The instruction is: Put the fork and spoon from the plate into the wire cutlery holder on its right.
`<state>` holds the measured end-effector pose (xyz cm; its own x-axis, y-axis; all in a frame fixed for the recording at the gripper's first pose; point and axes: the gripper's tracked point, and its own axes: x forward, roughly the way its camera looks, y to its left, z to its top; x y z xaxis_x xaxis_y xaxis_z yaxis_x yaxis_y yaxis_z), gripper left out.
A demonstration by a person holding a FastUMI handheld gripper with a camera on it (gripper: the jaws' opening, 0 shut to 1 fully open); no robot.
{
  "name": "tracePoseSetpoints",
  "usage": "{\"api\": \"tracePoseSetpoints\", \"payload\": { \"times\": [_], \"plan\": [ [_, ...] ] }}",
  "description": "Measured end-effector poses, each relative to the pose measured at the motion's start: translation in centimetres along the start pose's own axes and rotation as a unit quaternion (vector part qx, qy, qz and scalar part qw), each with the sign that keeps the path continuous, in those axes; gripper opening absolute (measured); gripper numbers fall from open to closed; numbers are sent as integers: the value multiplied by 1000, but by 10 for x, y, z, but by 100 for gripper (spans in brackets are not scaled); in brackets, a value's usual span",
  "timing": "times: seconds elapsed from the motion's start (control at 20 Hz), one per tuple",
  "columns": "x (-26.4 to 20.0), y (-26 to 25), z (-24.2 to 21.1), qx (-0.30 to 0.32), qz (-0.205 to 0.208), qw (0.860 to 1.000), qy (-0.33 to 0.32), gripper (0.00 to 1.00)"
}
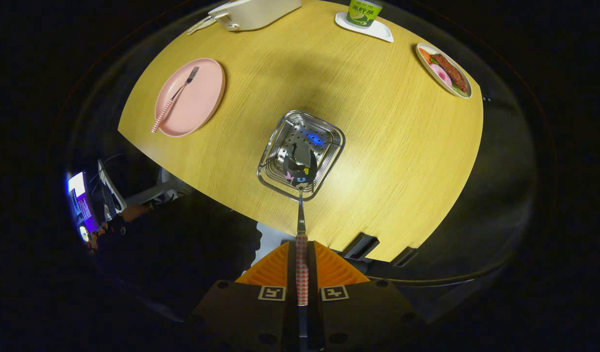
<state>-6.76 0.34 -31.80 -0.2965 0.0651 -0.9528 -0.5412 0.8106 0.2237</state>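
Observation:
My gripper [302,264] is shut on the checked handle of the spoon [300,171]. The spoon points straight ahead from the fingers, and its bowl hangs over the open top of the wire cutlery holder [324,128], a square metal basket standing mid-table. The spoon's bowl looks to be inside or just above the holder's near rim; I cannot tell whether it touches. To the left of the holder lies the pink plate [199,98]. On it rests the fork [175,98], its checked handle toward the table's near edge and its tines toward the far side.
A white box [253,12] stands at the far edge of the wooden table [392,146]. A green cup on a white tray [373,29] and a dish of food [444,71] sit far right. A person's hand [133,212] and a screen are beyond the table's left edge.

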Motion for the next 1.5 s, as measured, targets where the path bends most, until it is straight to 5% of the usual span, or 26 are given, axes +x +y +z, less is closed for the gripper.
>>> {"api": "tracePoseSetpoints", "payload": {
  "times": [0.5,1.0,1.25,1.35,1.5],
  "plan": [
    [22,-1,37,-1,-17,997,80,11],
    [30,2,62,23,-5,998,53,15],
    [14,-8,67,22,-8,1000,-11,30],
    [6,-11,71,28,-3,998,-53,52],
    [-14,-6,79,61,22,991,-121,53]
  ]
}}
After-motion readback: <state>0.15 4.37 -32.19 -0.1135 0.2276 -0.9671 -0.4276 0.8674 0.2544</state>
